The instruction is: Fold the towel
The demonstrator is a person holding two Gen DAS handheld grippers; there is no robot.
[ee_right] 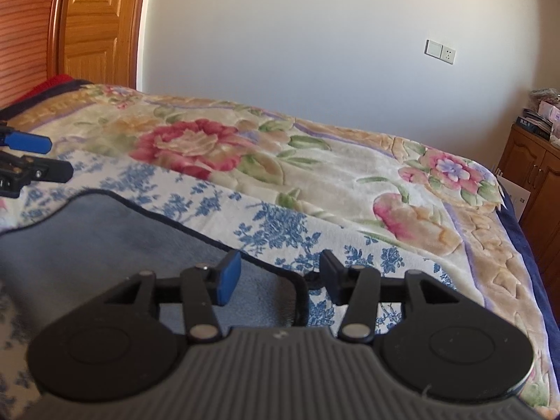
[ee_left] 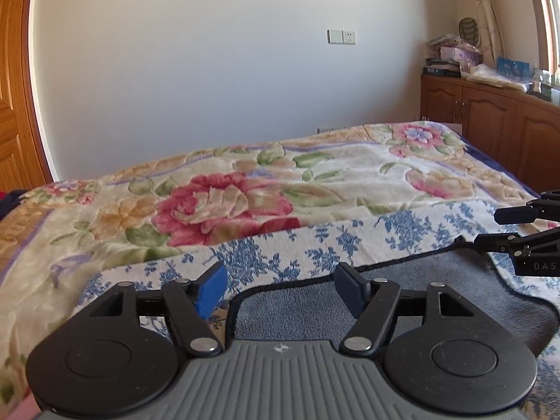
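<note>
The bed (ee_left: 315,161) is filling both views, covered by a floral blanket (ee_right: 350,171) with red and pink blooms. Over the blanket's near part a white cloth with blue flower print (ee_left: 315,241) is lying as an underlay. On that cloth the towel (ee_left: 437,290), grey-blue with a dark piped edge, is resting flat near the bed's near edge, its far edge running across both views.

The left gripper (ee_left: 280,290) is hovering over the towel's far left corner, jaws standing wide apart and holding nothing. The right gripper (ee_right: 276,278) is hovering over the towel's far right corner (ee_right: 297,280), jaws likewise apart and empty; a dark hanging loop appears to be sitting at that corner. Each gripper is showing at the side of the other's view, apart from it along the towel's far edge.

Judged from this layout, the step in hand is the approach to the two far corners, with the first fold not yet made. The next move is calling for both jaws to be lowering, closing on the towel layer alone, then carrying the far edge toward the near one.

The printed cloth beneath is posing the main hazard, since a deep pinch could be catching it along with the towel. A wooden door (ee_right: 101,24), a wall socket (ee_left: 341,37) and a cluttered wooden cabinet (ee_left: 490,115) are standing well apart from the work and obstructing nothing.
</note>
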